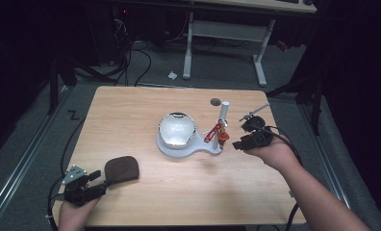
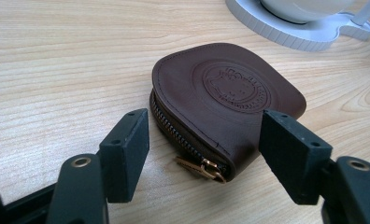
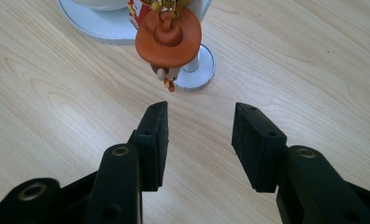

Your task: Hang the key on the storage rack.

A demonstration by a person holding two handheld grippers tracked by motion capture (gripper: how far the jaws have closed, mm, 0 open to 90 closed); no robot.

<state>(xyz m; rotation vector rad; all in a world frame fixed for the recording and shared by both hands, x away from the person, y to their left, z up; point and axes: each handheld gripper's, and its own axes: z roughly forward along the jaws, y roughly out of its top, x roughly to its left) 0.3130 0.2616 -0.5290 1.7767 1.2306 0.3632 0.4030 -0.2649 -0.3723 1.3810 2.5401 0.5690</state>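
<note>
High view first: your left gripper (image 1: 98, 182) sits at the lower left of the frame, near the front edge of the light wooden table (image 1: 131, 110), with its jaws pointing toward the dark brown rounded leather zip pouch (image 1: 122, 169) that lies flat just beyond them. From the left gripper view, your jaws stand apart and grasp nothing; the pouch (image 2: 230, 102) fills the middle of the frame, its near corner with the brass zip pull (image 2: 206, 169) lying between the two black pads, and neither pad presses on it. An embossed round stamp shows on the pouch's top face. Your right gripper (image 1: 240, 137) is at the middle right of the high view, held in your hand just beside the white plastic stand (image 1: 188, 147) whose round base carries a shiny domed bowl (image 1: 177, 129) and whose upright white post (image 1: 223, 115) rises at its right end. A small red and orange keychain figure (image 1: 218, 134) hangs at that post, close to your right jaws. From the right gripper view, your jaws are released, standing partly apart over bare wood with nothing between them; the orange hat-shaped figure (image 3: 168, 37) hangs at the upper middle of the frame, just ahead of the fingertips and apart from them, in front of the post's round foot (image 3: 197, 70).
</note>
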